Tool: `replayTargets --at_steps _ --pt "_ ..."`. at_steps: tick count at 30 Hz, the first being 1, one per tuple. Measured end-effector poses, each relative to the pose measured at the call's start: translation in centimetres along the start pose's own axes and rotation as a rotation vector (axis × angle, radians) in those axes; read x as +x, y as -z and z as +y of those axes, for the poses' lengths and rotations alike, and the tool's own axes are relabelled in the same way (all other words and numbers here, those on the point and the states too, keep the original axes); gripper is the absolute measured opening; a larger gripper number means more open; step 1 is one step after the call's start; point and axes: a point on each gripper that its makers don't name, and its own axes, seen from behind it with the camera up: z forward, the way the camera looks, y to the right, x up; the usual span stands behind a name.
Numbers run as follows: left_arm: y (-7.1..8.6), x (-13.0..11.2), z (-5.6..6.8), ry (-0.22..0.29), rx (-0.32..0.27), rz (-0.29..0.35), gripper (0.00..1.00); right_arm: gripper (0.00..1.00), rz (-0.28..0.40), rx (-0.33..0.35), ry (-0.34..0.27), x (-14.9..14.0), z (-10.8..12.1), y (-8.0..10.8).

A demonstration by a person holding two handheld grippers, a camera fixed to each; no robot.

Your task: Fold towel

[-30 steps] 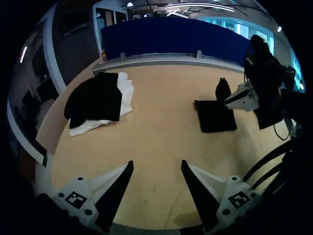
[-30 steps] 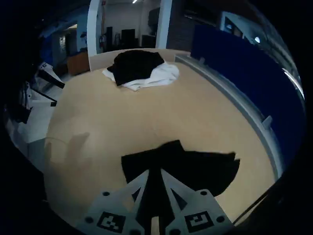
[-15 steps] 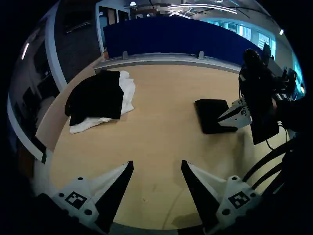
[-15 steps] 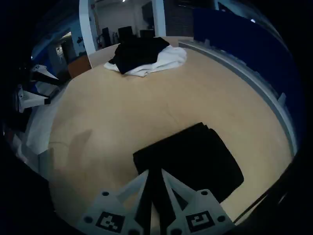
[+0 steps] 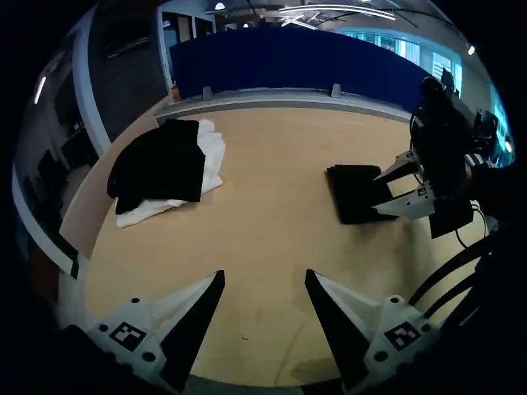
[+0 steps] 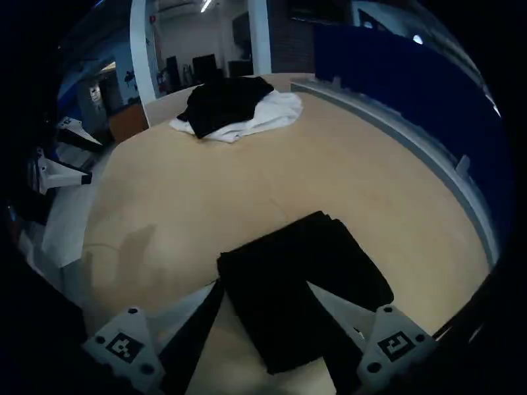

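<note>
The black towel (image 6: 306, 289) lies flat on the pale, smooth, wood-toned table (image 6: 197, 197) as a thick, soft rectangular fold with rounded edges, well apart from the rumpled pile of black and white cloth (image 6: 234, 105). The right gripper (image 6: 263, 284), with white wedge-shaped fingers tapering to dark points, is spread wide astride the towel's end farthest from that pile and grips nothing. The left gripper (image 5: 264, 271), of the same pointed shape, also gapes wide and empty over bare tabletop, well apart from the pile.
</note>
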Motion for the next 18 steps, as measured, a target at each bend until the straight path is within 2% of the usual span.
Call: replayTargets --at_steps 9,18 --pt "-0.1 0.4 0.4 -0.009 -0.004 0.0 0.9 0.92 0.001 -0.066 -0.022 -1.8 1.1 2.4" --pt "0.0 0.8 0.6 -0.018 -0.006 0.002 0.9 0.92 -0.011 -0.156 -0.111 -5.2 2.5 4.9"
